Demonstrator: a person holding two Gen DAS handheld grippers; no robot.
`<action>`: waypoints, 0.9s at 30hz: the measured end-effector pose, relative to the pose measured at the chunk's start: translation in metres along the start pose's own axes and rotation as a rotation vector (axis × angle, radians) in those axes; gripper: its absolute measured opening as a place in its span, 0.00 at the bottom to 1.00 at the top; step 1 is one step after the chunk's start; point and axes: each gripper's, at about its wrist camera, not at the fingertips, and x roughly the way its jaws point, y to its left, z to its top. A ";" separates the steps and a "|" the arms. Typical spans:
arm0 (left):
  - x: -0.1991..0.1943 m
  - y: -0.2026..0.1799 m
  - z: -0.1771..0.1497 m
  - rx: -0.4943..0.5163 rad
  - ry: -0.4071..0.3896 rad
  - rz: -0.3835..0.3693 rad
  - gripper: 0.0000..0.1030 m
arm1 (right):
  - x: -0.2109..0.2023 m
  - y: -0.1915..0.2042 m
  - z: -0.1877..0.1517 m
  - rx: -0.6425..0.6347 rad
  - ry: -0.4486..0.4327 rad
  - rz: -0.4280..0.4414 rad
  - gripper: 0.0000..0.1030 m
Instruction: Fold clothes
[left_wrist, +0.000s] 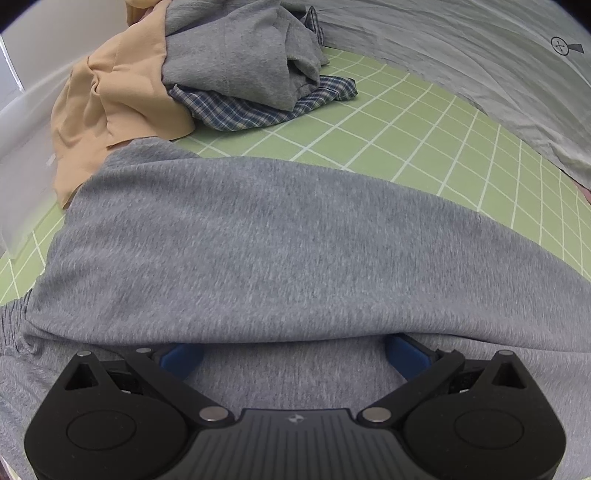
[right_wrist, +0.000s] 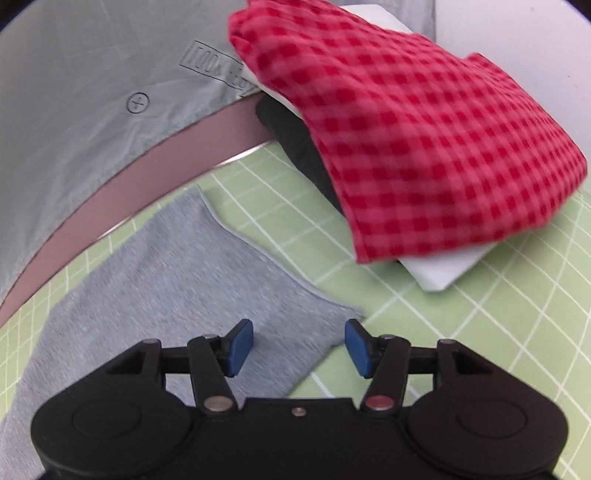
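Observation:
A grey jersey garment (left_wrist: 258, 240) lies across the green grid mat (left_wrist: 406, 129), and a fold of it drapes over the tips of my left gripper (left_wrist: 293, 347). The left jaws stand wide apart; only the bases of the blue pads (left_wrist: 181, 356) show beneath the fold. In the right wrist view, a flat corner of the grey garment (right_wrist: 184, 288) reaches between the blue fingertips of my right gripper (right_wrist: 299, 347). That gripper is open just above the corner and holds nothing.
An unfolded pile sits far left: a grey piece (left_wrist: 236, 62), blue plaid cloth (left_wrist: 258, 107) and peach cloth (left_wrist: 110, 103). A folded stack lies right of the garment: red checked cloth (right_wrist: 424, 129) over white (right_wrist: 443, 269) and black (right_wrist: 295, 147). A person's grey shirt (right_wrist: 74, 110) is at the mat's far edge.

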 end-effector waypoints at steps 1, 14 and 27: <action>0.000 0.000 0.000 -0.001 0.000 0.000 1.00 | 0.000 0.000 0.000 0.000 -0.003 -0.004 0.55; -0.001 0.000 0.000 -0.008 0.005 0.003 1.00 | -0.030 -0.022 -0.005 -0.120 -0.068 -0.147 0.01; -0.017 0.000 0.001 0.054 0.018 -0.033 1.00 | -0.065 -0.051 -0.023 -0.157 -0.072 -0.126 0.61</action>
